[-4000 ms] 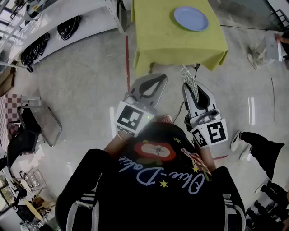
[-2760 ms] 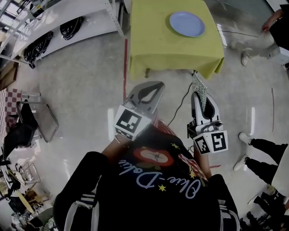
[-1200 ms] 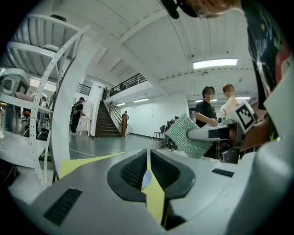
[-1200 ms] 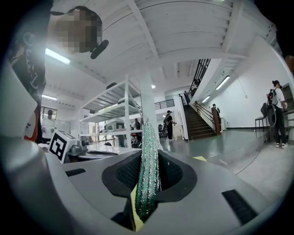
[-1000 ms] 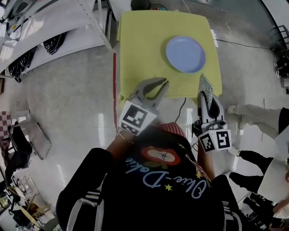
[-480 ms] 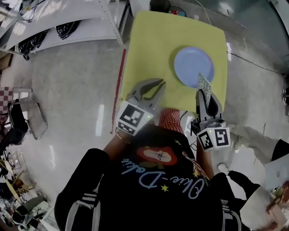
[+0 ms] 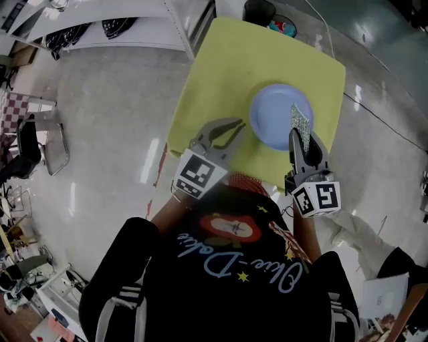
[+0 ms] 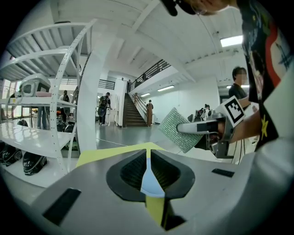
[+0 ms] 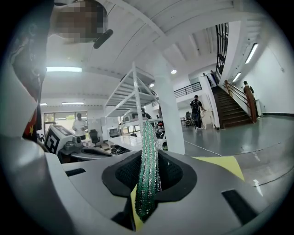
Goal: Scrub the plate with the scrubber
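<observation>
A round blue plate [image 7: 275, 113] lies on the yellow-covered table [image 7: 234, 67], toward its right side. In the head view my right gripper [image 7: 295, 135] is shut on the green mesh scrubber [image 7: 300, 124], which stands on edge over the plate's right part; whether it touches the plate I cannot tell. In the right gripper view the scrubber [image 9: 148, 170] sticks up between the shut jaws. My left gripper [image 7: 237, 124] is shut and empty above the table's near edge, just left of the plate. The left gripper view shows the right gripper [image 8: 204, 129] with the scrubber [image 8: 178, 128] beside it.
White shelving [image 7: 100, 30] with dark items runs along the upper left. A metal chair [image 7: 52, 141] stands on the floor at the left. A black bin [image 7: 259, 9] sits beyond the table's far edge. Bare floor surrounds the table.
The person has walked up to the table. Both grippers have come from over the floor to the table's near edge, and the scrubber now hangs over the plate.
</observation>
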